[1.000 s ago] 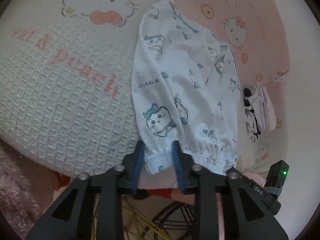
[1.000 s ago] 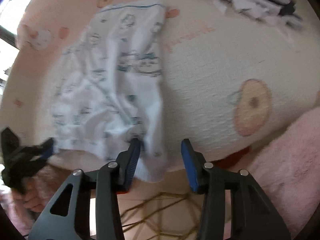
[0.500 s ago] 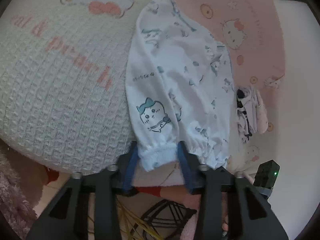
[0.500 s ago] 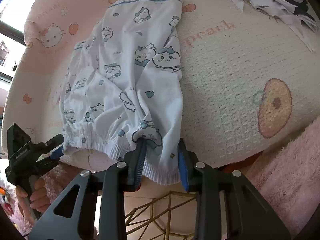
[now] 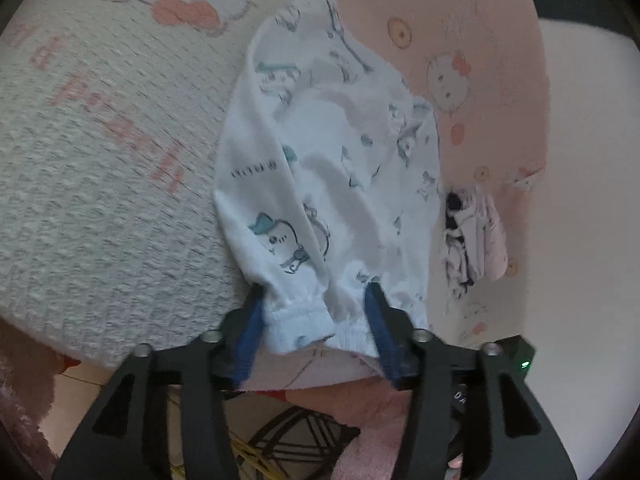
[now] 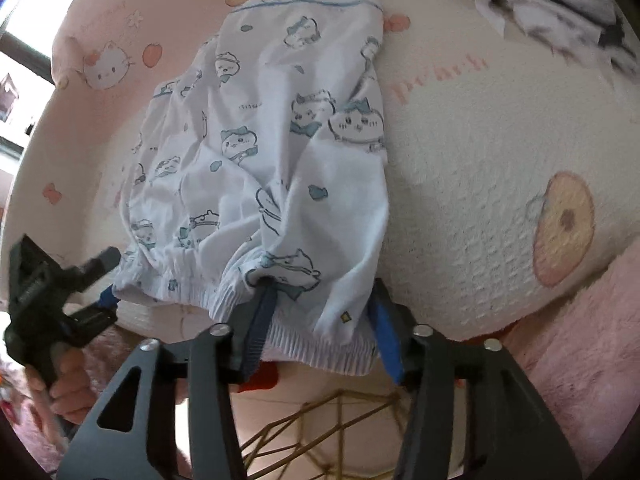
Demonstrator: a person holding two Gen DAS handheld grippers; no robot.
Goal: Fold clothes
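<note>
One pink cat-print blanket [image 6: 500, 152], white garment [image 6: 280, 152]

Cat-print pajama pants [image 6: 272, 168] are spread on the pink bedspread [image 6: 480, 160], one ribbed cuff [image 6: 316, 346] straddled by the right claw [image 6: 320, 336], jaws apart.

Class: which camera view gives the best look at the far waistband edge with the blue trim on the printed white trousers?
The right wrist view: the blue-trimmed waistband edge runs sharp across the top. In the left wrist view the printed white trousers are blurred and foreshortened there.
</note>
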